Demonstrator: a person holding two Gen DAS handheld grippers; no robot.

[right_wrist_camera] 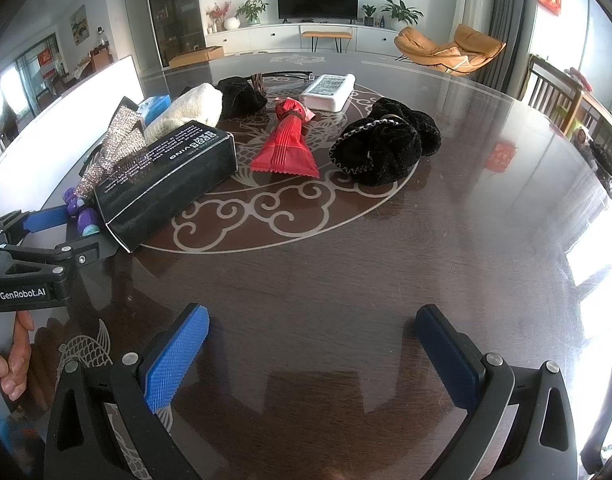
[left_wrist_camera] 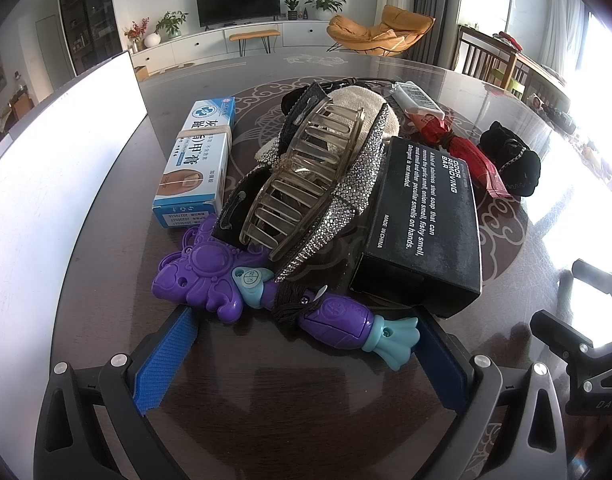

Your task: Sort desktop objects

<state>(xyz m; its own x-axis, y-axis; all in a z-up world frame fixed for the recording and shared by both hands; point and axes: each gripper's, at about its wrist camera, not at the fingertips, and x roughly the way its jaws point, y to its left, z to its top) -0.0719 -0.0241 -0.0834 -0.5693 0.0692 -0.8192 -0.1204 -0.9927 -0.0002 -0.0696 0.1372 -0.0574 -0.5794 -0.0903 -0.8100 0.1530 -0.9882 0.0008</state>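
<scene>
My left gripper (left_wrist_camera: 306, 344) is wide open and holds nothing. Its two blue pads stand on each side of the purple toy wand (left_wrist_camera: 266, 300), which lies flat on the dark table (left_wrist_camera: 306, 392) just in front of them; I cannot tell if the pads touch it. My right gripper (right_wrist_camera: 311, 344) is also wide open and empty, low over a bare part of the table, well apart from the objects.

Behind the wand lies a clear hair claw (left_wrist_camera: 306, 172) on top of a rhinestone hair bow (left_wrist_camera: 345, 196), and under them a beige cloth pouch (left_wrist_camera: 357, 100). To the left of this pile is a blue and white ointment box (left_wrist_camera: 198, 160) with a rubber band around it. To the right, a black box (left_wrist_camera: 421, 224) rests partly on the pile, a little tilted. Beyond it lie a red packet (right_wrist_camera: 286, 144), a black velvet pouch (right_wrist_camera: 381, 148) beside it, and a white flat device (right_wrist_camera: 327, 92) farther back. A white board (left_wrist_camera: 38, 184) stands along the left edge of the table.
</scene>
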